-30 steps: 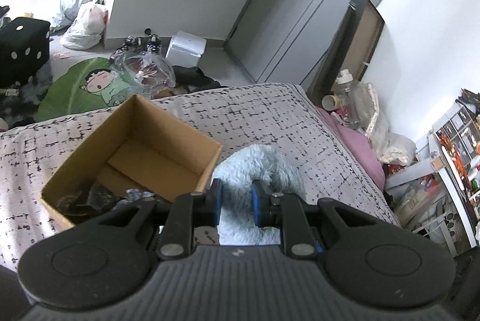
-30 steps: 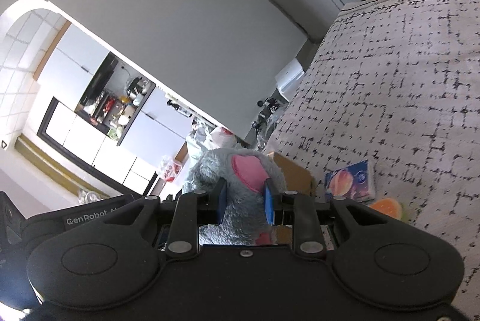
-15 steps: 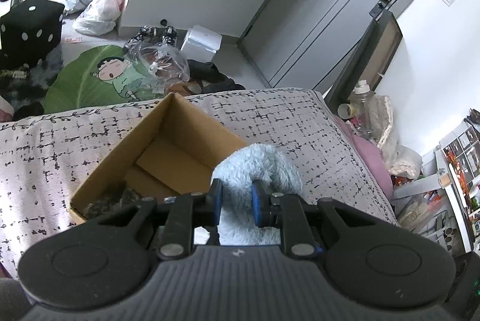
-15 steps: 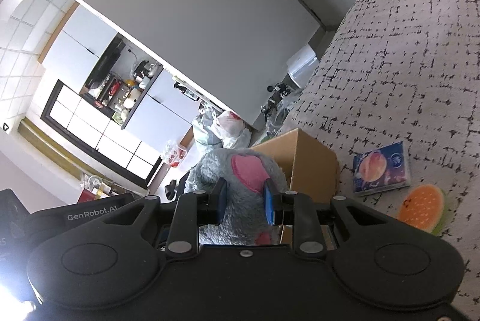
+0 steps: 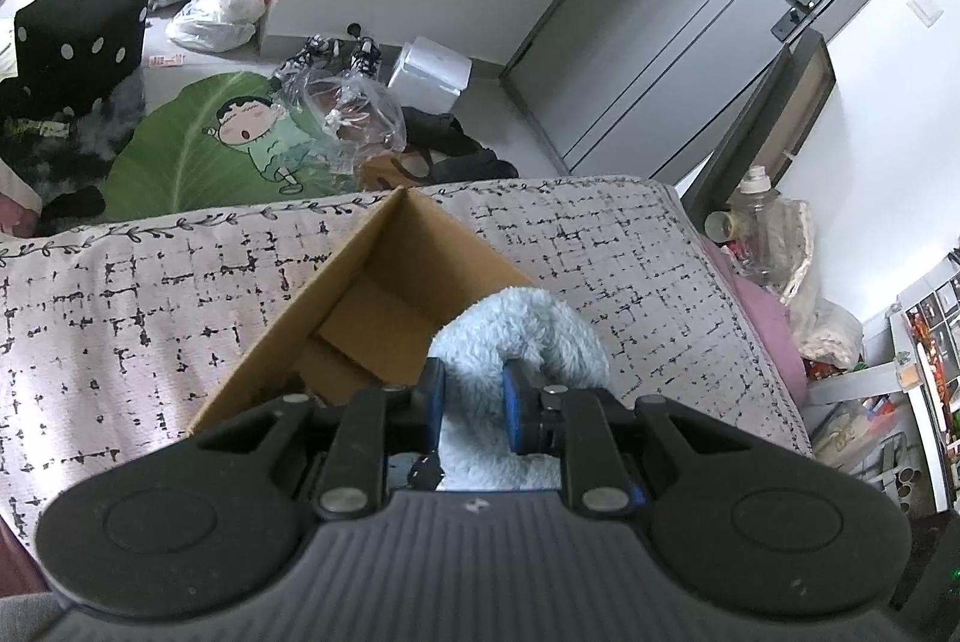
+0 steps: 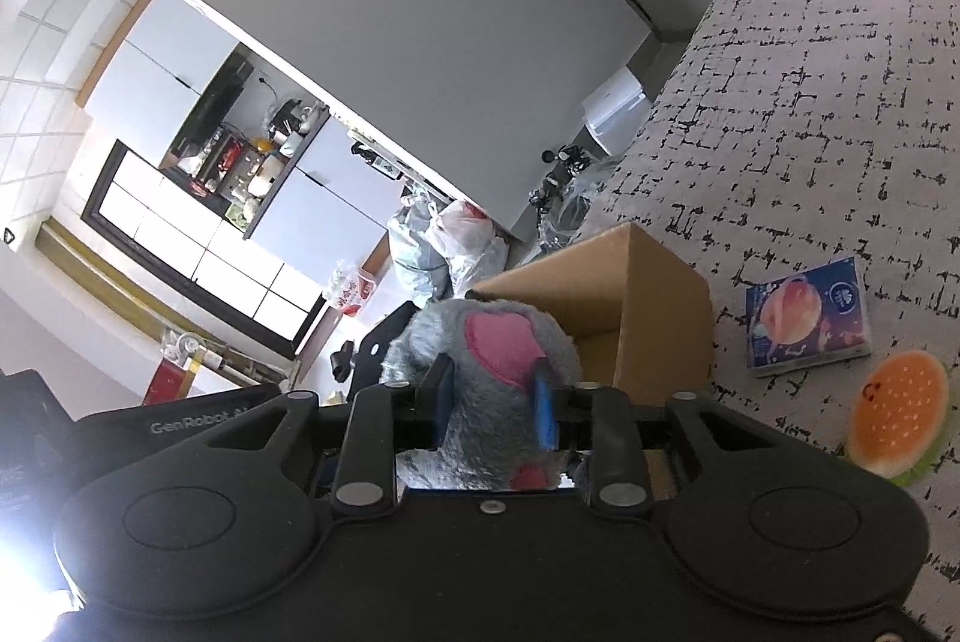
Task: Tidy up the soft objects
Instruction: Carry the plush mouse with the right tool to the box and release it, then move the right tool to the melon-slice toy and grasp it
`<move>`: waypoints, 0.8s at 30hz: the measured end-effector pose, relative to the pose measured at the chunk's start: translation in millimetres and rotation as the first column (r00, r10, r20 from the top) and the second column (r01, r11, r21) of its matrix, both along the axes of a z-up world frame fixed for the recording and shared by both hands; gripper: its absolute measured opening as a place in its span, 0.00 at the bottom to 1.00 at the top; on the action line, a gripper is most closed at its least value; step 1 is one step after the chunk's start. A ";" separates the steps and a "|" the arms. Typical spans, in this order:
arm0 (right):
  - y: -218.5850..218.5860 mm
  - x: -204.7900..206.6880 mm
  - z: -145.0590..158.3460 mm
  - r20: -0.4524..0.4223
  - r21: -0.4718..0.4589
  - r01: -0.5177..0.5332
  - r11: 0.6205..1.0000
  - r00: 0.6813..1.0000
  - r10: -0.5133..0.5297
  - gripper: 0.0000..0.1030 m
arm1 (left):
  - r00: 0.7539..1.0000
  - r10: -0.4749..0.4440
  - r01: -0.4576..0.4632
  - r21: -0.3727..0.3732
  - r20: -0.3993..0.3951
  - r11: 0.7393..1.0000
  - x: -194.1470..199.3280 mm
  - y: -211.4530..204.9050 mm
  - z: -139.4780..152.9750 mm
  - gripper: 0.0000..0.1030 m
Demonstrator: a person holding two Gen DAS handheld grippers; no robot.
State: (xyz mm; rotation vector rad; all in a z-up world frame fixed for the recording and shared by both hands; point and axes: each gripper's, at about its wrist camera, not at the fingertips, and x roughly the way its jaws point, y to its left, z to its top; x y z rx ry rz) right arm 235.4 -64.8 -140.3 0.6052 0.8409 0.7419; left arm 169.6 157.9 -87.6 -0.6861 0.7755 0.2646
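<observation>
**Fluffy toy gripped over the box**

Blue plush toy [image 5: 519,336] sits clamped in our left tongs [image 5: 474,396], at the cardboard box's [image 5: 384,294] 4 o'clock corner. Our right tongs [image 6: 492,396] pinch its grey, pink-eared part [image 6: 498,342]; at 3 o'clock, a tissue pack [image 6: 807,315] lies on the bed [image 6: 810,114].

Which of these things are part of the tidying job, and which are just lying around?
Part of the job:
- fluffy plush toy, gripped by both the left gripper and right gripper
- cardboard box
- orange fruit-slice cushion, probably

Just lying about:
- tissue pack
- plastic bags
- dice stool
- green cartoon mat
</observation>
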 end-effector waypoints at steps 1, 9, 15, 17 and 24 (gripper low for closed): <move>0.3 1.3 -0.7 -0.002 -0.011 0.004 1.000 1.000 -0.004 0.30 | 1.000 0.005 -0.005 0.003 -0.015 1.000 2.1 0.5 -3.0 0.19; -16.2 1.2 0.8 -0.045 -0.023 0.071 0.997 0.996 -0.072 0.47 | 0.991 0.067 -0.061 0.059 -0.117 0.996 11.2 -3.8 -4.3 0.47; -25.6 -2.7 11.2 -0.047 -0.044 0.095 0.994 0.994 -0.097 0.53 | 0.990 0.062 -0.048 0.104 -0.129 0.993 8.0 -14.5 3.4 0.60; -28.7 -5.0 16.3 -0.050 -0.097 0.122 0.988 0.991 -0.127 0.54 | 0.989 0.059 -0.044 0.108 -0.136 0.993 9.8 -19.1 4.6 0.64; -53.3 -6.8 27.2 -0.066 -0.161 0.163 0.973 0.982 -0.176 0.64 | 0.991 0.017 0.001 0.134 -0.130 0.991 9.5 -38.4 13.5 0.74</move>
